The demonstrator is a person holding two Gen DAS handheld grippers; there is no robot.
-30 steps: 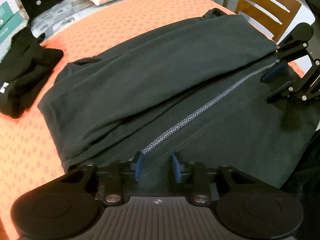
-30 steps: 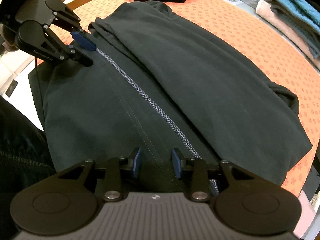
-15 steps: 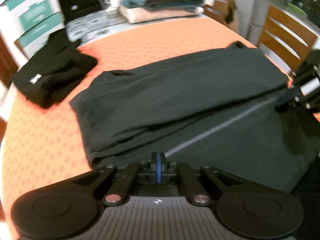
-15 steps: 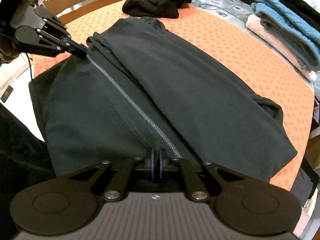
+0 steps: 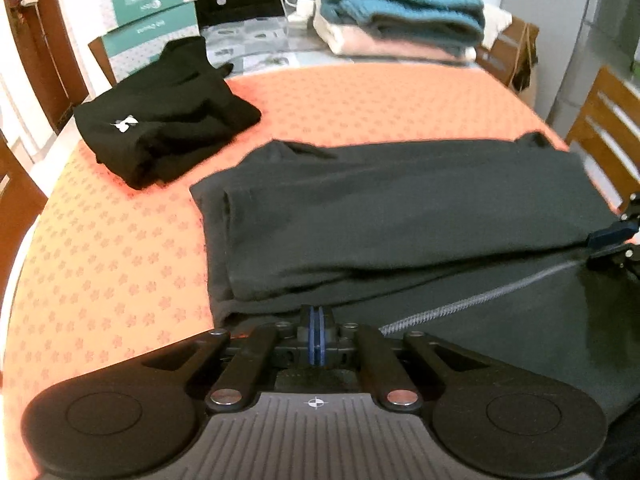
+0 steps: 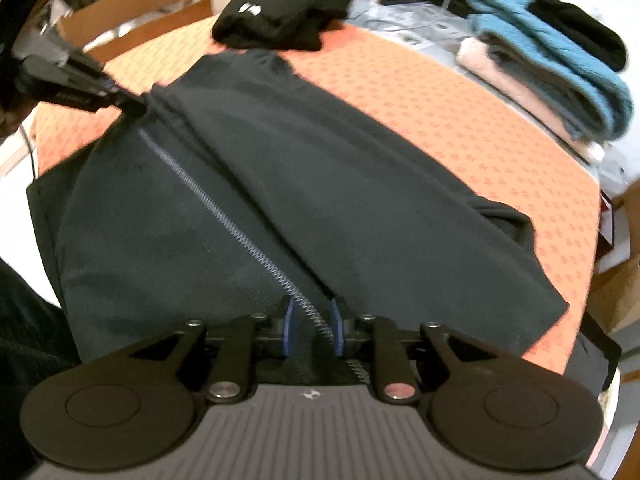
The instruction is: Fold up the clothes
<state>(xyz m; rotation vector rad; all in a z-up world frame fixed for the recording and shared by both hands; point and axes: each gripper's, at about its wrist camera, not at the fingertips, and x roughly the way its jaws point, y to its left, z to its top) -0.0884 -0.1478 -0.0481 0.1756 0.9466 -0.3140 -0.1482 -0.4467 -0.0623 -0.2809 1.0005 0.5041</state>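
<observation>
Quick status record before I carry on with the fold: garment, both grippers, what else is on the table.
garment: dark zip-up jacket, spread flat on the orange tablecloth, zipper exposed, one side folded over
left gripper: shut, pads together at the jacket's edge by the zipper end; fabric between them cannot be confirmed
right gripper: jaws part open, just reopened, straddling the zipper, pads not pressing
other clothes: folded black garment with white logo; stack of folded knits at the far edge

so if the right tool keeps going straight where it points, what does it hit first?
Most likely the dark zip jacket: the right tool tilts down at it, its pads straddling the zipper. It looks like immediate contact, though depth is hard to judge.
</observation>
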